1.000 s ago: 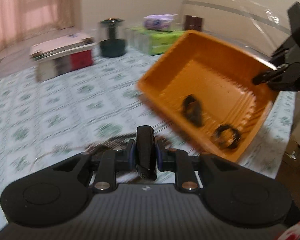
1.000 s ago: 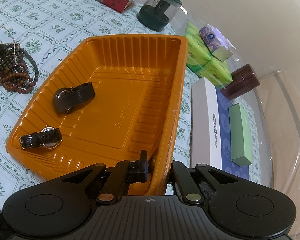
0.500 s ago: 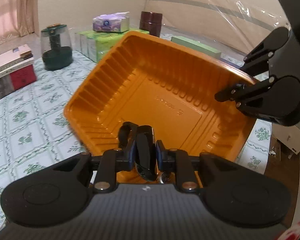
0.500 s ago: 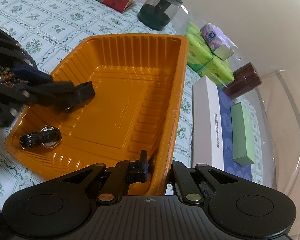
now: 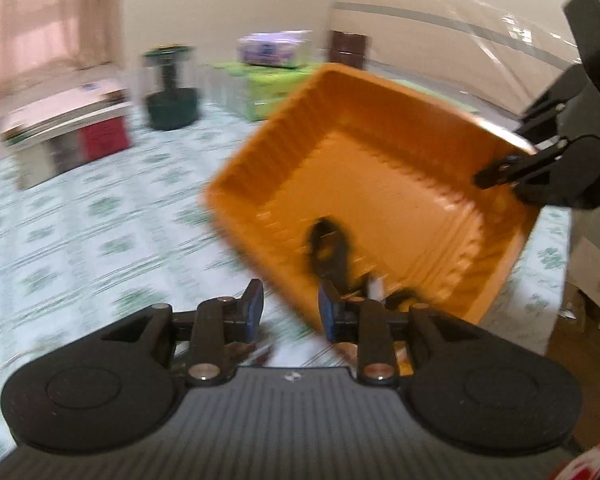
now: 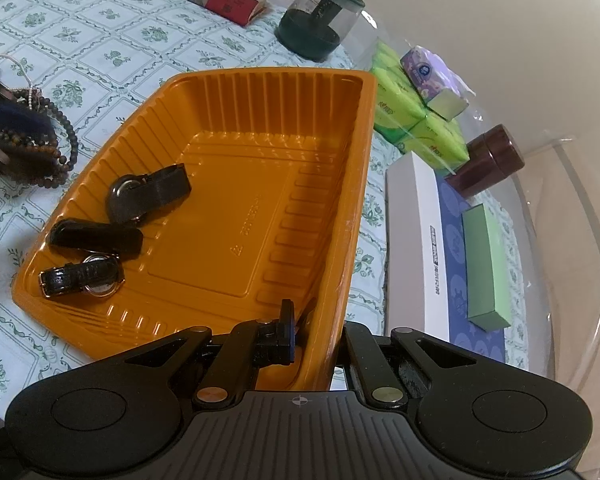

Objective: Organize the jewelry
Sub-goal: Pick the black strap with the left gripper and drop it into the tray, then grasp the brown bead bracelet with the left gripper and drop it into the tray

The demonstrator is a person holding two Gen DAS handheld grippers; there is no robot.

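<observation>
Orange tray (image 6: 236,184) long axis runs away from right gripper (image 6: 312,336) clamping its rim | left gripper (image 5: 288,308) opening, empty

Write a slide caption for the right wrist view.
Right tongs clamp the rim of an orange tray holding three watches, bead bracelets beside it.

- The left hand-held gripper (image 5: 287,306) is matte black, with two round lobed housings joined by a grey ribbed plate near the camera.
- Its fingers (image 5: 253,305) carry blue pads; silver and brass-coloured screw heads sit on the linkage arms.
- The right hand-held gripper (image 6: 316,334) has the same black build, ribbed plate and a small crosshair mark at its centre.
- A brass screw sits on its left arm, a silver one on its right.
</observation>
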